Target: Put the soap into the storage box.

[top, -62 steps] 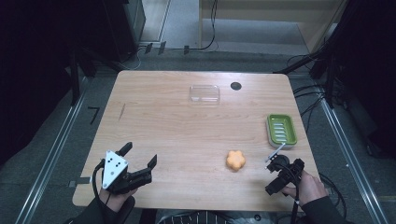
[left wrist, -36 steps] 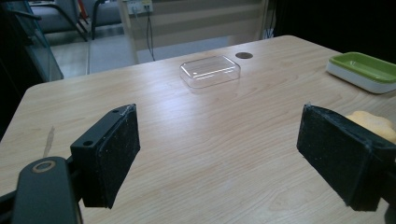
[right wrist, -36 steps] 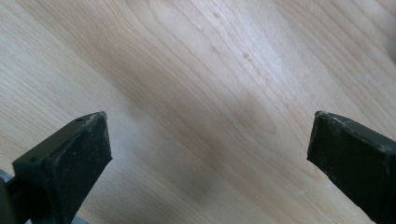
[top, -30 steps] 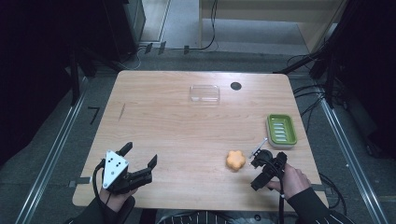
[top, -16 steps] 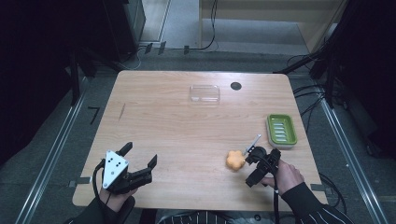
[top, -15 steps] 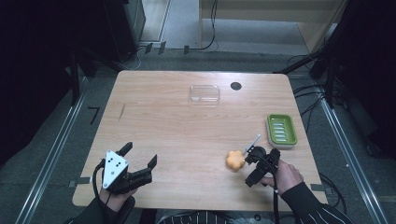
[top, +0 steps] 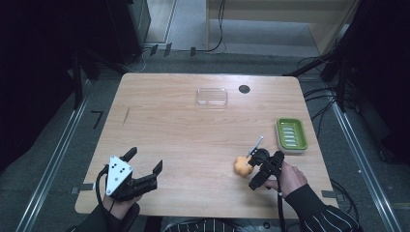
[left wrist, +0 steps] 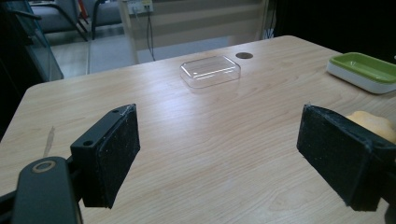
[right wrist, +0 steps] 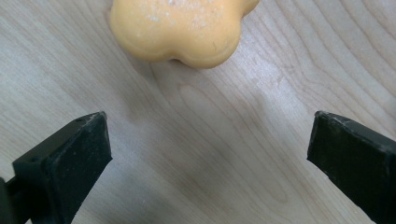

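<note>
Here, my right gripper (right wrist: 205, 158) hangs wide open over the orange flower-shaped soap (right wrist: 182, 28), which lies at the frame's top centre. I should advance until both jaws flank it evenly, then close. My left gripper (top: 143, 170) rests open, lower left.

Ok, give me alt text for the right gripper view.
An orange flower-shaped soap lies on the wooden table, just beyond the right gripper. Its two black jaws stand wide open, apart from the soap.
</note>
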A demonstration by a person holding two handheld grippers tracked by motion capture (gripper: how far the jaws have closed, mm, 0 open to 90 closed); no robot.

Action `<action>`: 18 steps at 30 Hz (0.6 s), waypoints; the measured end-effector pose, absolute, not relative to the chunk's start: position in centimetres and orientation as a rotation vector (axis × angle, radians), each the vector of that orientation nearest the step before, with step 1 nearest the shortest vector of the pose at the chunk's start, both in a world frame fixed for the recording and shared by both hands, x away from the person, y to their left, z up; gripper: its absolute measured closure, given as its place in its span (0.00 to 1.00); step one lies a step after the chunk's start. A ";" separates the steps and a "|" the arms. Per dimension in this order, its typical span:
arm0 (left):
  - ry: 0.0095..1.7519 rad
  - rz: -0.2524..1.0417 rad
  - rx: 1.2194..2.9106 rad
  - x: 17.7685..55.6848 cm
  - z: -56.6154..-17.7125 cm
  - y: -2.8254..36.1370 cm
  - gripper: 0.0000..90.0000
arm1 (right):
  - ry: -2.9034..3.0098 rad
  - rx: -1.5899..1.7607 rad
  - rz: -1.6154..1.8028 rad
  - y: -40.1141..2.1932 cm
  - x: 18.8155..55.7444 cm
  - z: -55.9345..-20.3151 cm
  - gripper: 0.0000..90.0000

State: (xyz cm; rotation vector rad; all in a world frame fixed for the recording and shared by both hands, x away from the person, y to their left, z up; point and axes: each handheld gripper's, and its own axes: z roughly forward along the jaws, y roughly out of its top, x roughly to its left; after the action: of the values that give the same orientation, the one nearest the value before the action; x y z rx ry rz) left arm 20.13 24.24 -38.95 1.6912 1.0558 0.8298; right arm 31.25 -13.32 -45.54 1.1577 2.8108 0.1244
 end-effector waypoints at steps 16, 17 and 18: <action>1.055 0.829 1.691 20.1 -39.0 24.2 0.15 | 2.810 1.164 0.175 -11.8 32.6 -45.8 0.00; 1.055 0.829 1.691 20.1 -39.0 24.2 0.15 | 2.810 1.164 0.175 -11.8 32.6 -45.8 0.00; 1.056 0.829 1.691 20.1 -38.9 24.3 0.15 | 2.813 1.164 0.162 -11.6 32.8 -45.9 0.00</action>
State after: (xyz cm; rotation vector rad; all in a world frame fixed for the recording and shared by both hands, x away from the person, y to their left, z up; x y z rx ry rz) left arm 20.13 24.26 -38.95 1.6911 1.0562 0.8294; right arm 32.84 -11.55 -45.92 1.1640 2.8134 0.1624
